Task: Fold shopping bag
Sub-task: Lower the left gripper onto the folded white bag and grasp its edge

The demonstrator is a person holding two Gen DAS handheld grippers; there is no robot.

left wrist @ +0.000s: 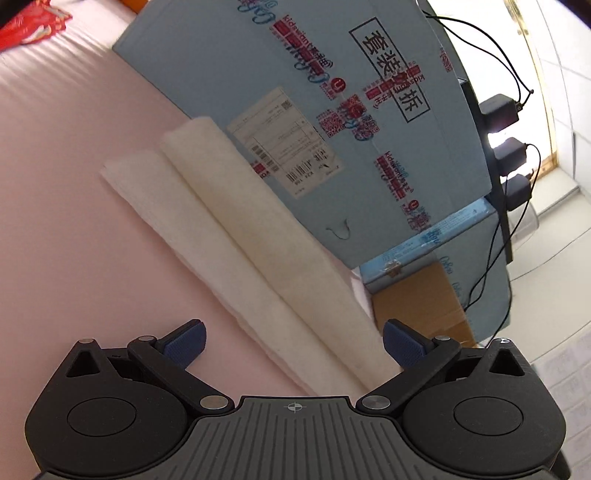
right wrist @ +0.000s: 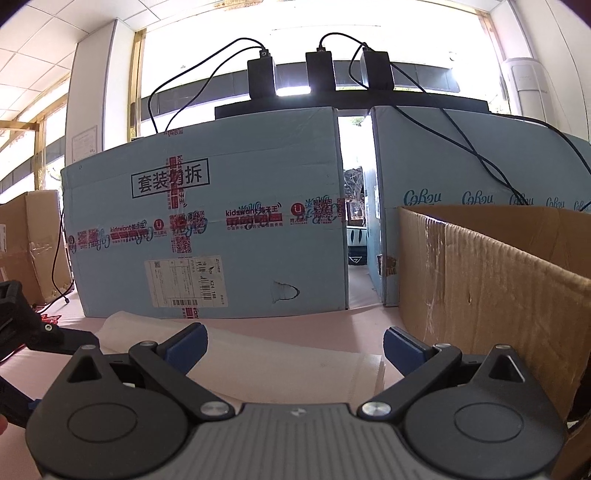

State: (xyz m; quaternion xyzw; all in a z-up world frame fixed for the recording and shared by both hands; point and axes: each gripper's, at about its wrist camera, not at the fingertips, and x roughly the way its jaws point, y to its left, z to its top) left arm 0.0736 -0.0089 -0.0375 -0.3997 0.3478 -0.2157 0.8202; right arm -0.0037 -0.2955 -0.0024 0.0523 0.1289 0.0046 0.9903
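Observation:
The white shopping bag [left wrist: 236, 236] lies folded into a long narrow strip on the pink table [left wrist: 66, 221], running along the foot of the blue box. My left gripper [left wrist: 293, 345] hovers over the strip's near end, open, with nothing between its blue pads [left wrist: 184, 345]. In the right wrist view the same bag [right wrist: 280, 360] lies flat just ahead of my right gripper [right wrist: 293, 347], which is open and empty too. Part of the left gripper's black body [right wrist: 33, 332] shows at the left edge of that view.
A big blue carton [right wrist: 207, 221] with red tape stands right behind the bag, a second blue carton [right wrist: 480, 177] to its right. An open brown cardboard box [right wrist: 491, 288] stands close on the right. Black adapters and cables [right wrist: 317, 74] sit on top. Red cloth [left wrist: 29, 26] lies far off.

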